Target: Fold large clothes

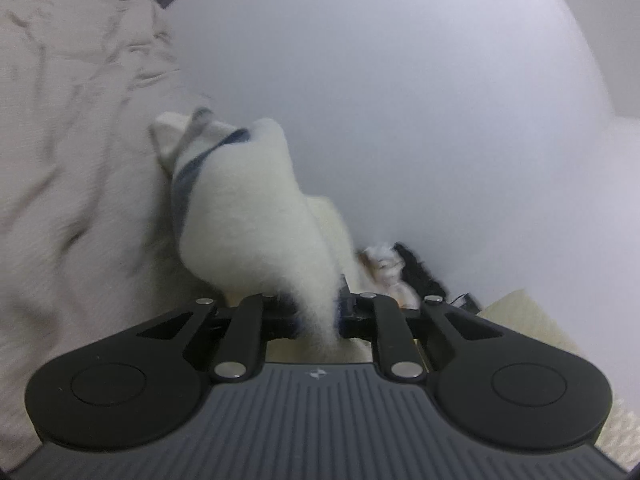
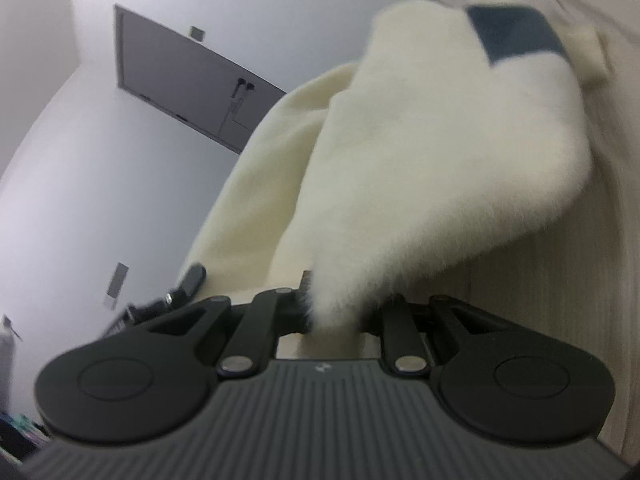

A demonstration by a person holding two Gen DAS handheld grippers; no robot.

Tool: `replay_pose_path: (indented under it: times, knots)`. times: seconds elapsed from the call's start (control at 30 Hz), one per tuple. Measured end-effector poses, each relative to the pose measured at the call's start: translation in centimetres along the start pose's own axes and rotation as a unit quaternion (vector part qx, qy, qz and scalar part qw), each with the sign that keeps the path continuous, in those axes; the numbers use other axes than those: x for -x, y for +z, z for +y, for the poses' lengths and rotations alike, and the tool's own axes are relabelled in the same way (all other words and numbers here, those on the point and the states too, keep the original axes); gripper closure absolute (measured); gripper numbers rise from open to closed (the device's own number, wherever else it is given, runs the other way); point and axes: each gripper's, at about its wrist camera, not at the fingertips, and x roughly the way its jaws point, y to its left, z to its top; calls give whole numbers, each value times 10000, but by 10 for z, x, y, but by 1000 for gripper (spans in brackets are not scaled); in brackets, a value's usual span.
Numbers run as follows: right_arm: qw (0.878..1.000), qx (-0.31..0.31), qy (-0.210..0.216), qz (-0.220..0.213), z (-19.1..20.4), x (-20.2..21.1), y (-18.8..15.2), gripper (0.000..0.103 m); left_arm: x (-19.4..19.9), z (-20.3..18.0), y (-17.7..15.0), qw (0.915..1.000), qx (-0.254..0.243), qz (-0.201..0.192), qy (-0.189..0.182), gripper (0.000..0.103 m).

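Note:
A fluffy cream-white garment (image 1: 248, 216) with a dark blue band (image 1: 192, 168) hangs lifted in the air. My left gripper (image 1: 316, 312) is shut on a pinch of its fabric, which fans out ahead of the jaws. In the right wrist view the same garment (image 2: 420, 168) with a blue patch (image 2: 516, 34) spreads up and to the right. My right gripper (image 2: 332, 312) is shut on another pinch of it. The fingertips of both grippers are hidden in the fleece.
A rumpled beige bed cover (image 1: 68, 152) fills the left of the left wrist view. A white wall (image 1: 400, 100) is behind. Small fluffy white and black items (image 1: 400, 268) lie low by the wall. A door (image 2: 180, 84) shows in the right wrist view, and a pale wood-grain surface (image 2: 560, 280) at right.

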Motion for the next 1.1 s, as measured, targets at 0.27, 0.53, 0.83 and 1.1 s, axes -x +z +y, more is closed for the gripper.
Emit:
replay_pose_path:
  times: [0.27, 0.53, 0.83, 1.1]
  knots:
    - [9938, -781, -703, 366, -30, 2, -18, 44, -12, 28, -7, 9924, 159, 498, 1110, 86]
    - [9821, -1427, -1200, 277, -62, -2, -6, 44, -50, 61, -4, 9860, 450, 679, 1457, 79]
    - [9692, -2061, -1337, -161, -94, -4, 22, 52, -81, 66, 13, 9938, 407, 353, 970, 56]
    - [9705, -2017, -1214, -515, -109, -18, 50, 52, -112, 75, 18, 9927, 263, 414, 1104, 55]
